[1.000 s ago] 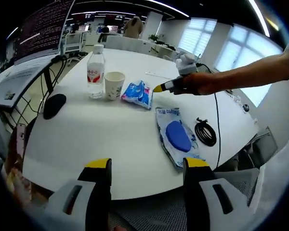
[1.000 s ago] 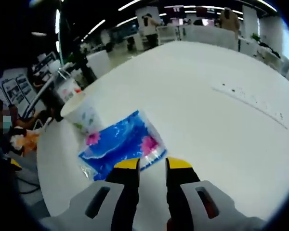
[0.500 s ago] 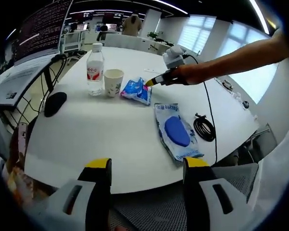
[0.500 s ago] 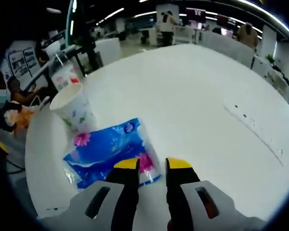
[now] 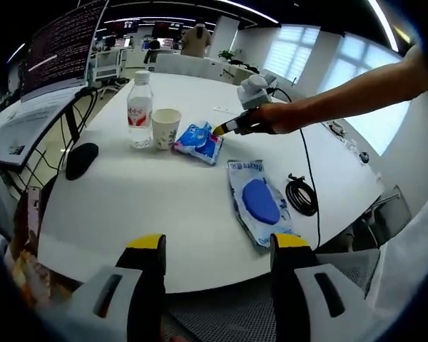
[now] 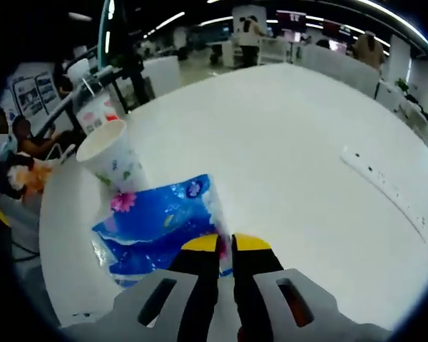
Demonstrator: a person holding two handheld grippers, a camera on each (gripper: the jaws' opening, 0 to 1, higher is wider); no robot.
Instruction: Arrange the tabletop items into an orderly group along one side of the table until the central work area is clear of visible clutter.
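While left gripper (image 5: 212, 246) hangs off the near table edge w/ jaws spread wide, nothing between, right gripper (image 6: 225, 244) has jaws pinched onto corner of blue tissue pack (image 6: 159, 226). White table (image 5: 164, 214): nearest is blue wet-wipes pack (image 5: 258, 203), flat; coiled black cable (image 5: 303, 195) just beside it. Black mouse (image 5: 79, 158) near left edge. Further on, tissue pack touches paper cup (image 5: 165, 127) per right gripper view; water bottle (image 5: 139, 109) just beside cup. White power strip (image 6: 384, 187) well apart, far side.
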